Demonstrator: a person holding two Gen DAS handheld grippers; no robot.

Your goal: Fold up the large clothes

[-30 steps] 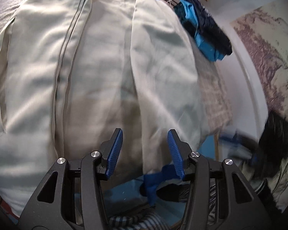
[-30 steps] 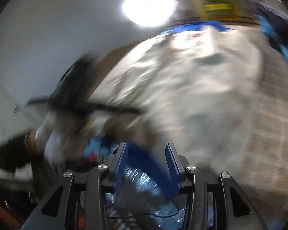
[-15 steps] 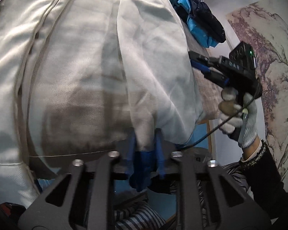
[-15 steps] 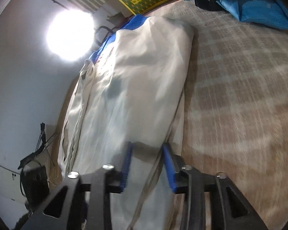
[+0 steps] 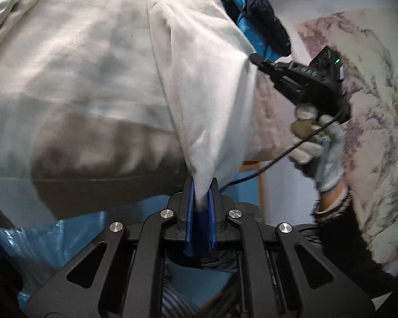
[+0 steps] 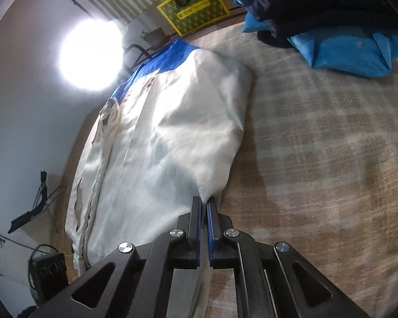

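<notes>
Both sets of fingers have just been closing, each now pinching fabric where a second ago they stood apart above it. Left gripper (image 5: pixel 201 185) is clamping a bunched corner of the pale garment (image 5: pixel 92 66), the cloth rising from its fingers toward twelve o'clock. Right gripper (image 6: pixel 204 204) is gripping the garment's (image 6: pixel 172 132) near edge, fingers nearly touching with only thin cloth between them. From the right wrist view the garment is lying on the checked bed cover (image 6: pixel 318 145), its long axis running from the fingers toward eleven o'clock. Dark and blue clothes (image 6: pixel 331 26) are sitting at one o'clock. Judging from this, both hands are holding the near end, so the fold probably travels along that axis.
</notes>
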